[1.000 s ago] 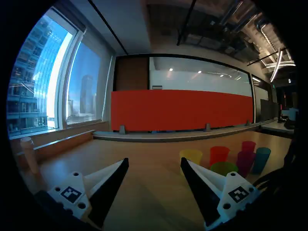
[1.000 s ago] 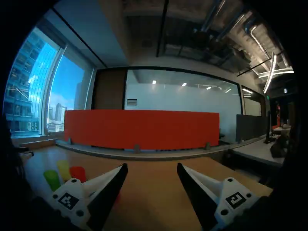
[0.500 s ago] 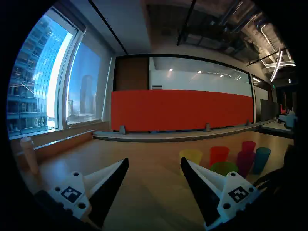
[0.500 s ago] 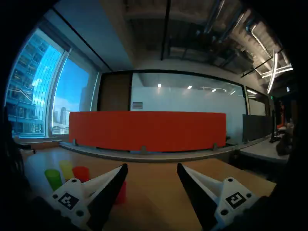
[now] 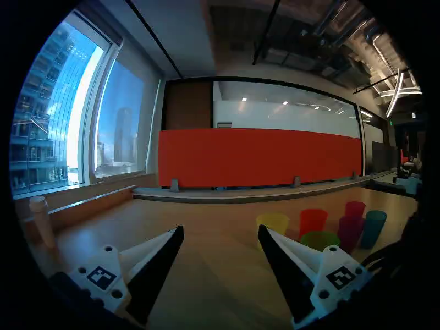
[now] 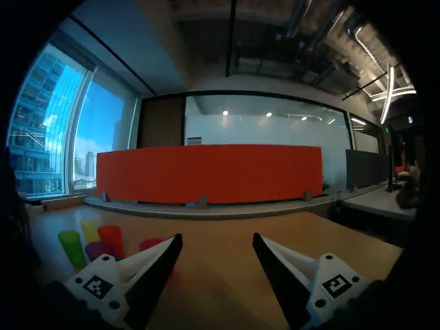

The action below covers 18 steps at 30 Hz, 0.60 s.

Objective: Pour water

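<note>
Empty-handed, cups (image 5: 312,220) ahead
Left tool (image 5: 220,230) and right tool (image 6: 216,236) gape wide, holding nothing; cups stand ahead-right of left, ahead-left of right.

red partition (image 5: 258,157) | tall windows (image 5: 60,121) left | wooden table (image 5: 220,264) | exposed ceiling (image 6: 286,38)

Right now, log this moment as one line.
left gripper: open, empty | right gripper: open, empty | cups: upright on table | pouring: not begun
</note>
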Motion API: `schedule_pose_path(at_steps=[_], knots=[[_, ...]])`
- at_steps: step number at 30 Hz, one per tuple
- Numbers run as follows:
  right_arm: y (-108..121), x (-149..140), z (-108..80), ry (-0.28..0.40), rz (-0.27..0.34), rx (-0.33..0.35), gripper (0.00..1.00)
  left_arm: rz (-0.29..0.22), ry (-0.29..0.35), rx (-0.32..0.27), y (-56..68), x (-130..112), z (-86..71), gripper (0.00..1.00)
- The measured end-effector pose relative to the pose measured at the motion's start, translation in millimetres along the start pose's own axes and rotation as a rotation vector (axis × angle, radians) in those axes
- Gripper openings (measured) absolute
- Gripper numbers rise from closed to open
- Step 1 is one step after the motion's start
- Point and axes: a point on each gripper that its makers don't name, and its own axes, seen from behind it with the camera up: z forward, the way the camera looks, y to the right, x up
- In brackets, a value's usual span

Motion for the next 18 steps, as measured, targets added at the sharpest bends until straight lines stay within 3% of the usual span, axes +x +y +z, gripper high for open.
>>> schedule_pose_path(at_steps=[18], knots=[[9.0, -18.6, 2.2, -0.031, -0.004, -0.019, 0.99, 0.0, 0.0, 0.0, -0.1, 0.1, 0.3, 1.0]])
